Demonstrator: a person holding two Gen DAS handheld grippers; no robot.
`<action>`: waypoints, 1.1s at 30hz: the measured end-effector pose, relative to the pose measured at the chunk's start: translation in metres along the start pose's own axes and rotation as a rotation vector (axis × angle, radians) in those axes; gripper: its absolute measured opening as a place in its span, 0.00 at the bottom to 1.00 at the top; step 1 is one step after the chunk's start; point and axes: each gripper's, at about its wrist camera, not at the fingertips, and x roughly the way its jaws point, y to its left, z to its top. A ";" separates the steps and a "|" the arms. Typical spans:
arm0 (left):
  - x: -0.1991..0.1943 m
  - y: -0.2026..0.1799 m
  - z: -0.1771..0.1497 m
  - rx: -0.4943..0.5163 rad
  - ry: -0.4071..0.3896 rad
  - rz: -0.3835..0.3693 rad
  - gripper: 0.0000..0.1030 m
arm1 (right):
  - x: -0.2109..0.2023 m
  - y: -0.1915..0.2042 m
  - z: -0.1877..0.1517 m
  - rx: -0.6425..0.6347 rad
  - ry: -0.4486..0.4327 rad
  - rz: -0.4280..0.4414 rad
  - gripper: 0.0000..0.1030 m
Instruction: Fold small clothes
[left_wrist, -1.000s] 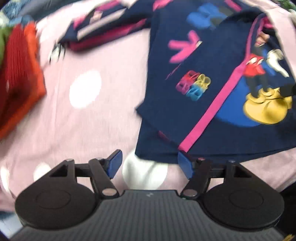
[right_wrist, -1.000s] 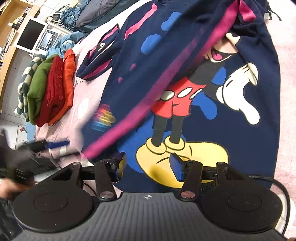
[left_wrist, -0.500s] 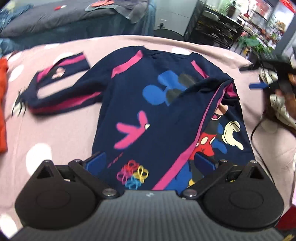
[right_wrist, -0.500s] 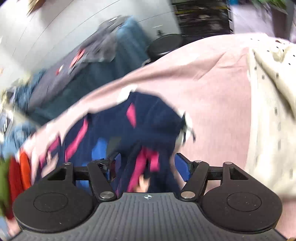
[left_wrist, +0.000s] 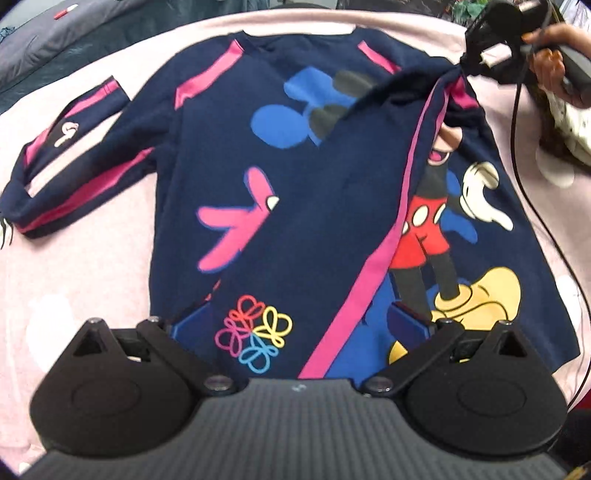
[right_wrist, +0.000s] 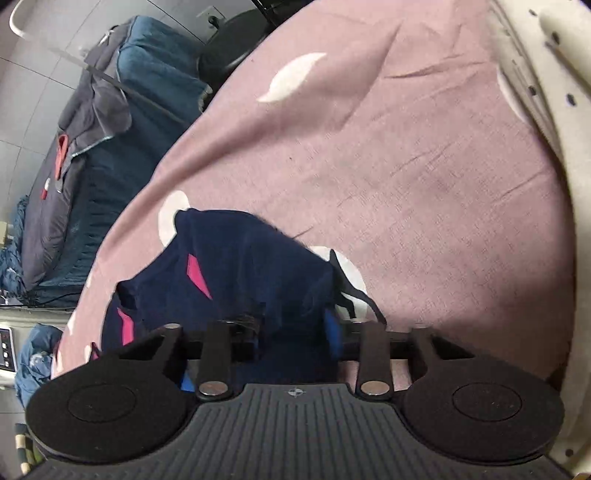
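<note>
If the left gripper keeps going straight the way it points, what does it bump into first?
Most likely the navy sweatshirt. The left gripper points steeply down with its jaws wide open over the hem, near the rainbow flower print. How much gap remains above the cloth is hard to judge.

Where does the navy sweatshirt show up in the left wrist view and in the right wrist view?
Left wrist: navy sweatshirt spread across the centre, on the pink spotted blanket.
Right wrist: only a bunched fold, lower centre, directly ahead of the camera.
Shared landmark: the pink stripes on the shoulder.

pink spotted bedspread (right_wrist: 406, 166), blue bed (right_wrist: 110, 155) beyond
</note>
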 end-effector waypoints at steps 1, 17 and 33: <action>0.001 0.000 -0.002 0.003 0.005 -0.004 0.99 | -0.006 0.003 0.002 -0.028 -0.035 -0.029 0.03; 0.033 0.011 -0.011 -0.032 0.134 -0.006 1.00 | -0.017 0.063 0.019 -0.527 -0.340 -0.150 0.67; 0.033 0.017 -0.007 -0.050 0.138 -0.035 1.00 | -0.032 0.000 -0.090 -0.829 -0.244 -0.181 0.60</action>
